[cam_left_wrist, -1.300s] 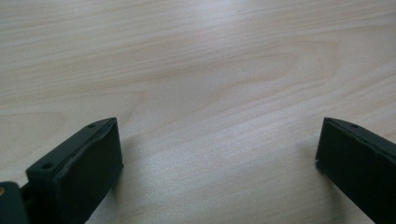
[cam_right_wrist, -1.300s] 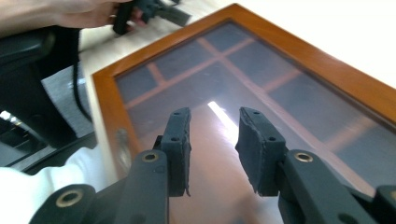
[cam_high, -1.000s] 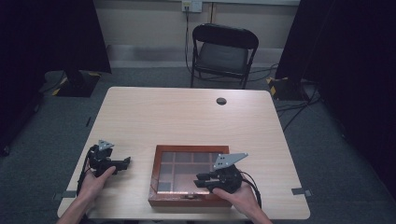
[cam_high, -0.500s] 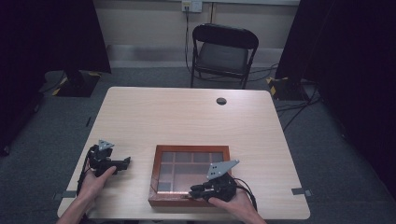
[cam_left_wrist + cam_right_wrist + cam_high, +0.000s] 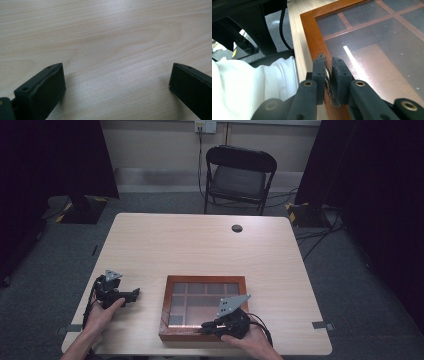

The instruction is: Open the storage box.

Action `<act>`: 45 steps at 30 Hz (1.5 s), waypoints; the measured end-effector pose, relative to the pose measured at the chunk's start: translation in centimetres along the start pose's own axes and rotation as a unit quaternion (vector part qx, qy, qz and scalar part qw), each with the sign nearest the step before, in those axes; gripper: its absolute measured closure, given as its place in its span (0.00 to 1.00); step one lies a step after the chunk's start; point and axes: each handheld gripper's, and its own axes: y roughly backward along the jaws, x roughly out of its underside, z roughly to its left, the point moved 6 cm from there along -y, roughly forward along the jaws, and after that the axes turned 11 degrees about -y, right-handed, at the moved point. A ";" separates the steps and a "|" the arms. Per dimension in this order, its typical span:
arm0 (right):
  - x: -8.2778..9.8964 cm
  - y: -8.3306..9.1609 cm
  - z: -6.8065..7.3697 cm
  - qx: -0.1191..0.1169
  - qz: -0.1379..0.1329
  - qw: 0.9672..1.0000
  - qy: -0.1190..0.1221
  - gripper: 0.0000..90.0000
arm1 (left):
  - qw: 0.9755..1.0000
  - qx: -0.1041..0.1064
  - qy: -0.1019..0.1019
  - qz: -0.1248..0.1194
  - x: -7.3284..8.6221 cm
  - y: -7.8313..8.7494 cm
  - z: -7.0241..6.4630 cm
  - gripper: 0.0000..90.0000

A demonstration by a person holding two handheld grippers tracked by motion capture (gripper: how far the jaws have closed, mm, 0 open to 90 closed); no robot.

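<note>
While the left gripper (image 5: 131,294) gapes, the right gripper's (image 5: 328,71) closing jaws clench the box's latch (image 5: 327,75).

Right claw (image 5: 328,71) now clamped on latch (image 5: 327,75)

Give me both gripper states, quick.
Left gripper: open, nothing between its jaws, over the bare table.
Right gripper: just closed on the metal latch of the wooden box.

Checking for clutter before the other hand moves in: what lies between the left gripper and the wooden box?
Nothing: in the high view only bare table lies between the left gripper and the wooden box.
</note>
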 end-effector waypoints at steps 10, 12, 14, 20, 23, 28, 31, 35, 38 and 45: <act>-0.2 0.1 0.0 -0.003 0.013 1.000 0.016 0.92 | 1.000 0.001 0.000 0.000 0.0 0.0 0.0 0.00; -0.2 0.0 0.0 -0.004 0.015 1.000 0.017 0.92 | 1.000 0.000 0.004 -0.001 0.1 0.1 0.1 0.00; -0.3 0.1 0.0 -0.004 0.015 1.000 0.017 0.92 | 1.000 0.002 0.003 -0.001 0.2 0.2 0.1 0.00; -0.7 0.4 0.1 -0.014 0.011 1.000 0.012 0.92 | 1.000 0.003 0.001 -0.005 0.3 0.8 0.2 0.12; -1.0 0.6 0.1 -0.018 0.011 1.000 0.012 0.92 | 1.000 0.022 0.007 -0.010 0.2 1.1 0.1 0.20; -1.6 1.0 0.2 -0.025 0.004 1.000 0.012 0.92 | 0.999 0.041 -0.004 -0.023 -0.4 1.6 -0.7 0.22; -1.9 1.3 0.2 -0.025 0.003 1.000 0.012 0.92 | 0.997 0.066 -0.004 -0.035 -0.8 2.2 -1.6 0.24; -2.3 1.7 0.2 -0.029 0.004 1.000 0.011 0.92 | 0.994 0.097 -0.012 -0.051 -1.3 2.9 -3.0 0.24; -2.6 1.9 0.2 -0.029 0.004 1.000 0.012 0.92 | 0.992 0.106 -0.027 -0.061 -1.7 3.2 -3.8 0.22; -3.4 2.5 0.3 -0.032 0.002 0.999 0.014 0.92 | 0.982 0.151 -0.065 -0.088 -2.4 4.1 -5.5 0.20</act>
